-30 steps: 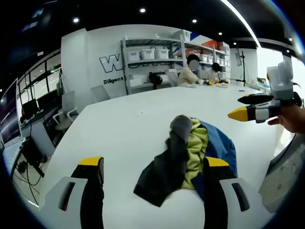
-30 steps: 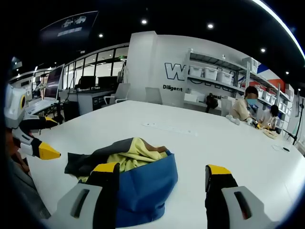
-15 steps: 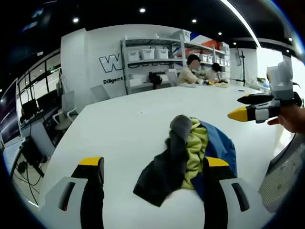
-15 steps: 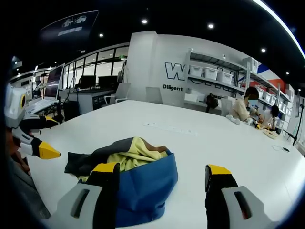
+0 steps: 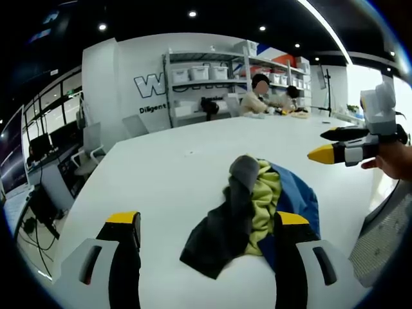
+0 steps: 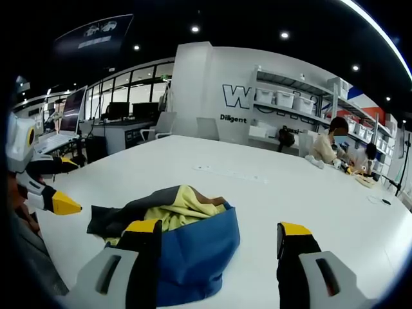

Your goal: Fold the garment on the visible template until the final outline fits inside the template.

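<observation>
Garment (image 5: 257, 212) crumpled on white table (image 5: 167, 174) | left gripper (image 5: 206, 238), right gripper (image 6: 219, 248) both agape, empty | shelves (image 5: 212, 77) behind

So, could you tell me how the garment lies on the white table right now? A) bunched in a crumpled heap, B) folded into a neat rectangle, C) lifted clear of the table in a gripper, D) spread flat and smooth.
A: the garment sits in a rumpled pile of blue, yellow and dark grey folds on the table, and both the left gripper and the right gripper stand open with nothing held.
</observation>
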Demonstrator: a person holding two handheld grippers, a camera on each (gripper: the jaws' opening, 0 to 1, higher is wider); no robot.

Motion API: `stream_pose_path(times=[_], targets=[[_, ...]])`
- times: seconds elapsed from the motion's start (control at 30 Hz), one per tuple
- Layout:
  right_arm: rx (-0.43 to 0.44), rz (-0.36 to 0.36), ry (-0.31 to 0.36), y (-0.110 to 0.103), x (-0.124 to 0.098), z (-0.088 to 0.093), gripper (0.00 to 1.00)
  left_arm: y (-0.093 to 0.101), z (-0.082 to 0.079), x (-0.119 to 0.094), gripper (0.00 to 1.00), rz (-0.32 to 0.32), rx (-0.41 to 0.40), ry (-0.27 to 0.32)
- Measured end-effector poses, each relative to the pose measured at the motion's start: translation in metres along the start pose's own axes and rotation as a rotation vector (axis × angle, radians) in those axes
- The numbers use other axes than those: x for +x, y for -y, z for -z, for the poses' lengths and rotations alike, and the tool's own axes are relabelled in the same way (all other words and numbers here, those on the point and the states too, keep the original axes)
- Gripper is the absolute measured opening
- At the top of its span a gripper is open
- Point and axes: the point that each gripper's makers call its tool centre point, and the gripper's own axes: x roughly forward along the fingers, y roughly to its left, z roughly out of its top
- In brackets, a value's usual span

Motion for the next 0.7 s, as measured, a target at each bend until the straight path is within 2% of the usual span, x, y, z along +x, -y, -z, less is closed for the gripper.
stream_pose_path(times=[0.7], targets=[[-0.007,-0.003,0.002,-0.0006,0.0000,-0.0010,0.74,0.0013,0.0004,-0.0002,0.80,0.003,0.004,-0.004]])
